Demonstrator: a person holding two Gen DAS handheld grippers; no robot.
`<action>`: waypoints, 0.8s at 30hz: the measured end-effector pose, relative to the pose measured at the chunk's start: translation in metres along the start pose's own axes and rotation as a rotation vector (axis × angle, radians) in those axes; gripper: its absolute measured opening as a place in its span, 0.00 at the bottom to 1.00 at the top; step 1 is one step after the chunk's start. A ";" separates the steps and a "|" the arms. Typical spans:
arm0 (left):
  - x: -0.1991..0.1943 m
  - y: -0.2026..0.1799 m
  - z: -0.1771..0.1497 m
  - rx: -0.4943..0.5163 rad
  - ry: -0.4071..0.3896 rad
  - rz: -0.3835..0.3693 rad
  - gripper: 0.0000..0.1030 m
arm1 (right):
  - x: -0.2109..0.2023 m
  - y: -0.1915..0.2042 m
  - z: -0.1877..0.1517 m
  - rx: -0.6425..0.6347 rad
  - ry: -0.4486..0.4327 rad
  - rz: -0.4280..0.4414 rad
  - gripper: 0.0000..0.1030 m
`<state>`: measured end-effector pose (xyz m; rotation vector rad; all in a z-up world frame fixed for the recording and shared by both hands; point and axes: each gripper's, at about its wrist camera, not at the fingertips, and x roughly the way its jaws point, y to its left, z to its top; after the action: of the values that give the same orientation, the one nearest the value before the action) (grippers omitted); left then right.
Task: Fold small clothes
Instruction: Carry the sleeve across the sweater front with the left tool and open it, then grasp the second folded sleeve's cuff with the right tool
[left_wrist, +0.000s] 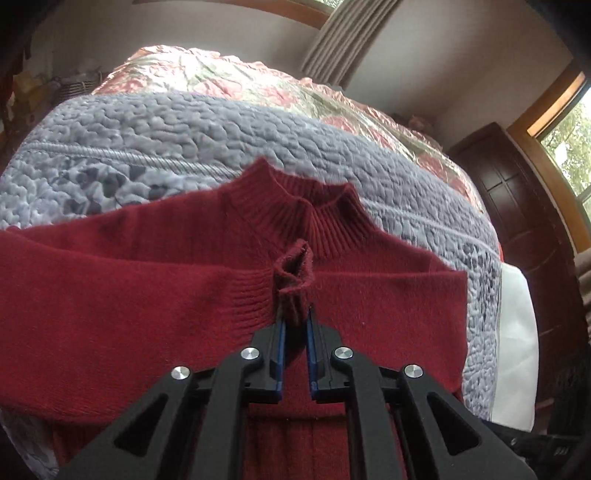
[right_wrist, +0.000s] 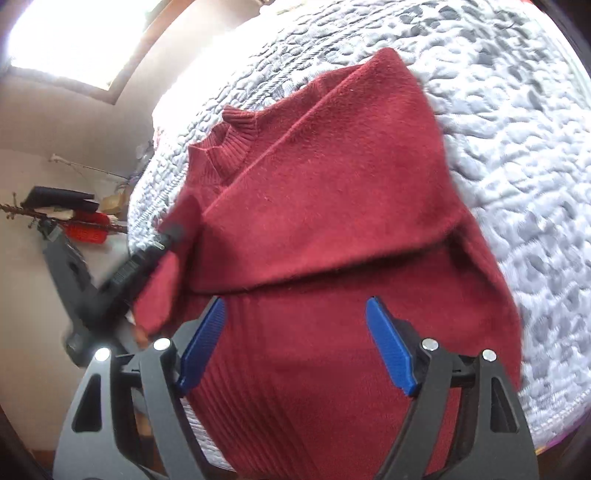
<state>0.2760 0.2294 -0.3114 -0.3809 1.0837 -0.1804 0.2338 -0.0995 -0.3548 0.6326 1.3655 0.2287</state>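
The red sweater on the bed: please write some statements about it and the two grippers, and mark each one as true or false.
1. The left gripper is shut on the sleeve cuff. True.
2. The right gripper pinches the hem of the red sweater. False: its jaws stand wide open above the sweater body, holding nothing.
3. The sweater lies on a grey quilted bedspread. True.
4. The sweater collar is hidden under a folded sleeve. False: the ribbed collar shows in both views.
5. One sleeve is already folded across the chest. True.
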 end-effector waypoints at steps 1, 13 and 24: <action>0.008 -0.003 -0.006 0.014 0.035 -0.008 0.21 | 0.003 -0.002 0.007 0.009 0.008 0.017 0.76; -0.080 0.056 -0.069 -0.119 0.096 -0.028 0.75 | 0.088 0.018 0.075 0.092 0.198 0.229 0.71; -0.159 0.155 -0.135 -0.421 0.106 0.093 0.75 | 0.138 0.054 0.089 -0.033 0.257 0.170 0.71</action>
<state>0.0767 0.3954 -0.2958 -0.7028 1.2416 0.1152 0.3594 -0.0114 -0.4343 0.7104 1.5517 0.4813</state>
